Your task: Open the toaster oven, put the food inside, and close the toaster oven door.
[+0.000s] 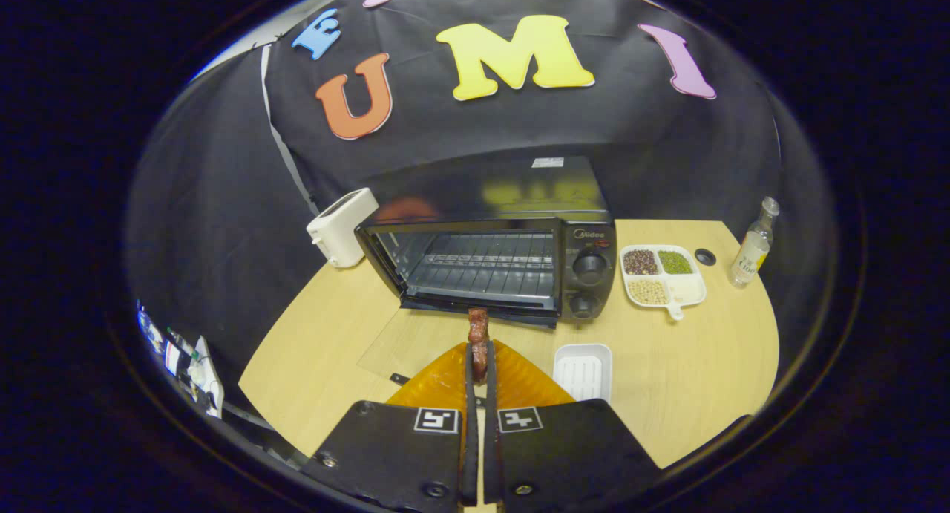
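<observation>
Staged kitchen booth, black cloth wall (185, 201), wooden table (712, 372), toaster oven (490, 260), white toaster (341, 227), divided dish of beans (663, 275)

Gripper (479, 350) fingers (469, 379) nearly together, pointing forward, clamping something

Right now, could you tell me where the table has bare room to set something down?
Bare wood lies left of the open toaster oven, below the white toaster, and right of the white tray. Crowded: ahead of the hand-held gripper, shut on food.
</observation>
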